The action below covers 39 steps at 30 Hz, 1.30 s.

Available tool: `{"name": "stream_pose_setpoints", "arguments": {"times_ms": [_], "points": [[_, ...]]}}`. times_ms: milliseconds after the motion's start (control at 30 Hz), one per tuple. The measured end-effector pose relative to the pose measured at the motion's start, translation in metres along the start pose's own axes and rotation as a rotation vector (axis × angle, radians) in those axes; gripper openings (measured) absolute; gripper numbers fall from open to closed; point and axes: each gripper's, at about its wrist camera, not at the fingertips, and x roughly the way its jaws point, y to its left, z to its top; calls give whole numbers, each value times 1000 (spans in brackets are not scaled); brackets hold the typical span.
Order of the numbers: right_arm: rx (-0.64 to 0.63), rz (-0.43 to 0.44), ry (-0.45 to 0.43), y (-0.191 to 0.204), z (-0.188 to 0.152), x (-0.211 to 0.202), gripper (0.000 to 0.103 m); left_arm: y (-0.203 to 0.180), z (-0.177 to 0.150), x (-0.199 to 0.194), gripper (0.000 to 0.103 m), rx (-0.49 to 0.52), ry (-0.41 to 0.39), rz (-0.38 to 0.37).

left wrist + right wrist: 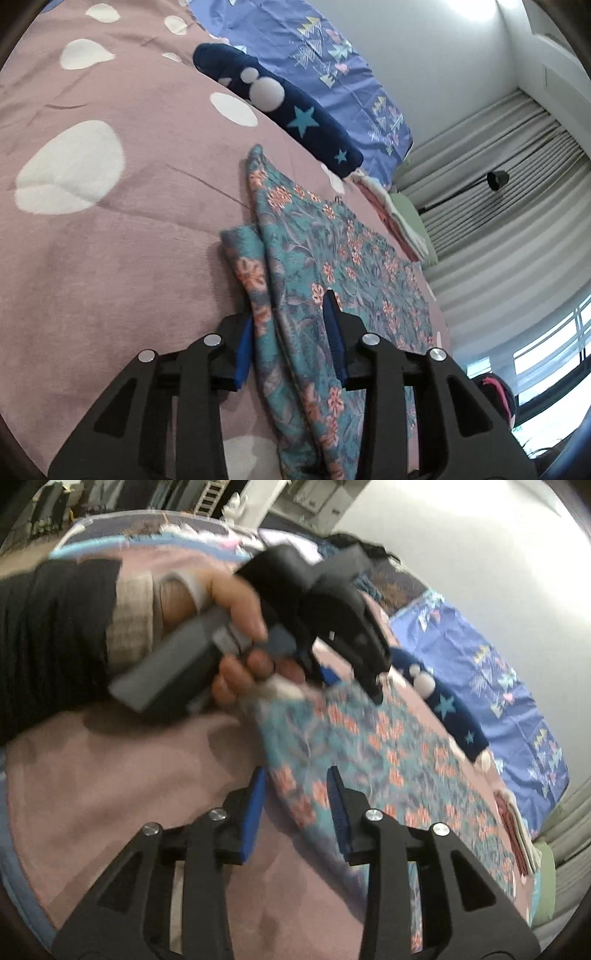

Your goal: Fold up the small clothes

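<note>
Both sets of fingers, left fingers (291, 332) and right fingers (295, 805), stood partly open around the flowery cloth (332, 266) on the bed (129, 258). They probably needed to pinch its edge before folding.

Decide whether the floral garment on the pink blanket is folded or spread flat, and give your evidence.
Partly folded: the floral garment lies mostly flat on the pink blanket, but its near edge is doubled over in layered folds between the left gripper fingers.
</note>
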Motion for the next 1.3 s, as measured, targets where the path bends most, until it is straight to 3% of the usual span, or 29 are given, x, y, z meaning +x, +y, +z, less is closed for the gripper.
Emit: {"name": "stream_pose_setpoints", "arguments": {"times_ms": [167, 267, 400, 700, 900, 1133, 1200, 1233, 1300], "points": [[56, -4, 48, -3, 3, 18, 40, -6, 8, 14, 37, 18, 19, 30], [54, -19, 45, 0, 7, 23, 40, -5, 10, 19, 29, 50, 20, 59], [49, -32, 42, 2, 10, 25, 40, 6, 9, 14, 21, 16, 6, 24], [18, -92, 32, 5, 20, 36, 41, 14, 12, 12, 15, -13, 7, -39], [11, -110, 28, 6, 25, 42, 36, 15, 13, 13, 13, -14, 8, -55], [4, -144, 41, 6, 31, 50, 39, 20, 18, 15, 13, -48, 12, -91], [7, -143, 43, 5, 33, 53, 35, 17, 21, 20, 13, -37, 23, -73], [14, -129, 42, 4, 33, 53, 22, 14, 24, 22, 13, -27, 28, -56], [62, -110, 14, -6, 31, 45, 14, 7, 26, 23, 13, -4, 27, -13]]}}
